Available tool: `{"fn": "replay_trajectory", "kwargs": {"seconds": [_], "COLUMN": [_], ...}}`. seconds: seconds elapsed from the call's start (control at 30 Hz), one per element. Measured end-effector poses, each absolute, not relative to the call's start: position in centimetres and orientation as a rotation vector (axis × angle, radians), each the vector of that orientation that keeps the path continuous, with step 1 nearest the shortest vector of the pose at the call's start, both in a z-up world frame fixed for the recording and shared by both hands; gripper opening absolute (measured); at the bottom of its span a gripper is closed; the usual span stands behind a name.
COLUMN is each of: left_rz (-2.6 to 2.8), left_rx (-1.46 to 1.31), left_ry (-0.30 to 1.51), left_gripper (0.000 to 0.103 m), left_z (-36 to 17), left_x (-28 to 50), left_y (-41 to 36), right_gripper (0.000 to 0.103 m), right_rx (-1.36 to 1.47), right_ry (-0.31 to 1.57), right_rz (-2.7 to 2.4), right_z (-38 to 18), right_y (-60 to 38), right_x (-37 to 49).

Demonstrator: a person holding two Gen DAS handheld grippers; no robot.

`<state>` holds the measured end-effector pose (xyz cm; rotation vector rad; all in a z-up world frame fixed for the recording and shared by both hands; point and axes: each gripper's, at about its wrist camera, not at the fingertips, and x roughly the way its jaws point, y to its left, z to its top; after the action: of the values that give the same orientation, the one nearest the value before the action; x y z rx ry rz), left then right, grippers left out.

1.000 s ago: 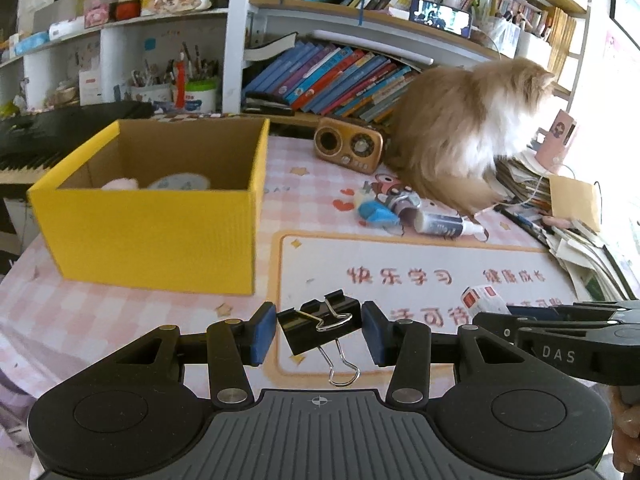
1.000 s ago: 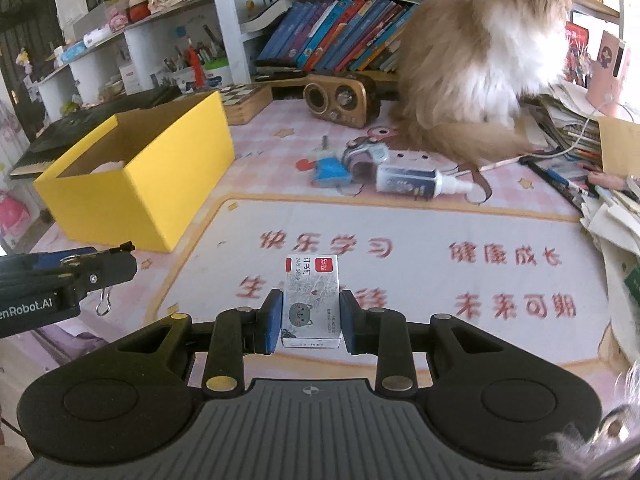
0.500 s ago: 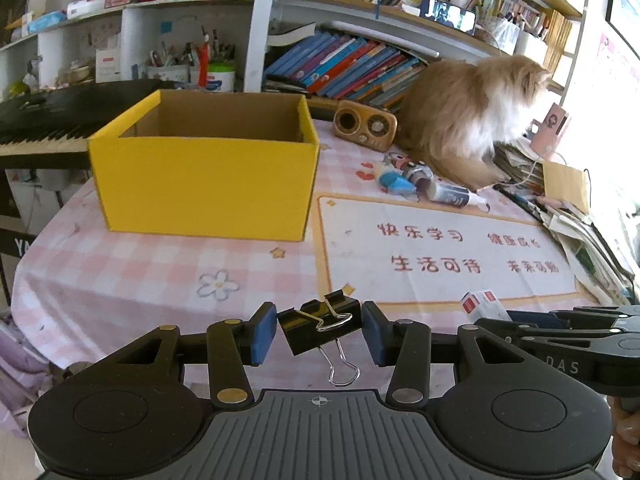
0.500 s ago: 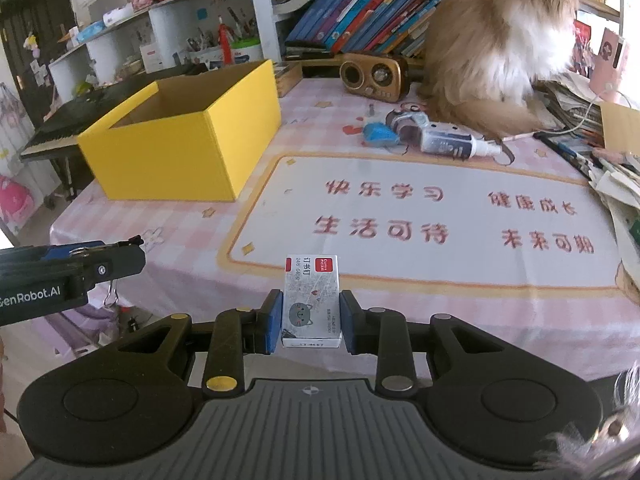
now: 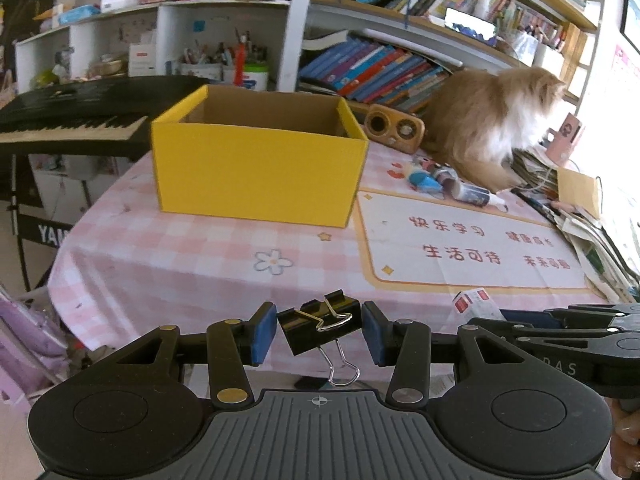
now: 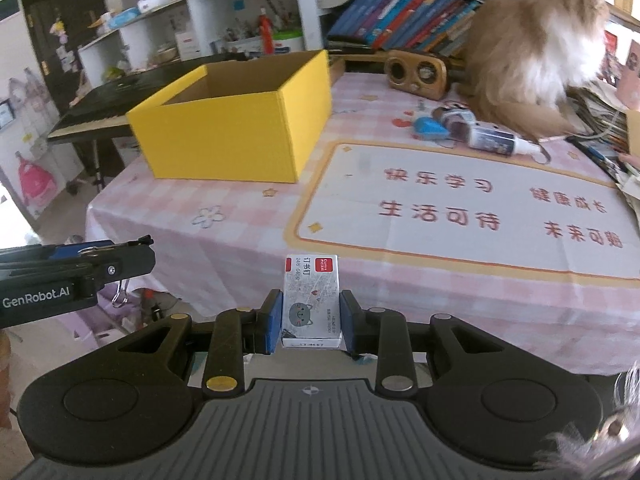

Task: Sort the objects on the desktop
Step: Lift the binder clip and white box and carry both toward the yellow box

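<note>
Both grippers had drawn back from the tabletop (image 5: 192,264), and the yellow box (image 5: 256,176) sat farther off than before. The left gripper (image 5: 319,334) had its jaws clenched on a black binder clip (image 5: 316,330), and the right gripper (image 6: 308,316) on a staple box (image 6: 310,300). Neither item had been sorted yet, it seemed.

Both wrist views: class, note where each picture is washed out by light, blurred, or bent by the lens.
Left wrist view: window glare bleaches the right edge; the cat is soft; the shelves bow; the binder clip is sharp. Right wrist view: light evener; table edge curves; the staple box print is crisp.
</note>
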<state>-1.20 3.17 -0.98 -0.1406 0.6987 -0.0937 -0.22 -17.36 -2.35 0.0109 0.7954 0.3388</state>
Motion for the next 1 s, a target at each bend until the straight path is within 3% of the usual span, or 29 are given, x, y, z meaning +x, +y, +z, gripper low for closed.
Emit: {"fn": "replay_trajectory", "kwargs": {"seconds": [1.0], "left_rz": [0.012], "left_rx": [-0.176], "left_ry": [0.668], "left_gripper": [0.045], "left_z": [-0.7], "left_x": [-2.6], "left_y": [7.7], "right_gripper": [0.028], "right_rx": [-0.054], "right_ry": [0.775], "right_rz": [0.494], "right_z": [-2.0], "right_y": [-11.4], "right_x": [0.4]}}
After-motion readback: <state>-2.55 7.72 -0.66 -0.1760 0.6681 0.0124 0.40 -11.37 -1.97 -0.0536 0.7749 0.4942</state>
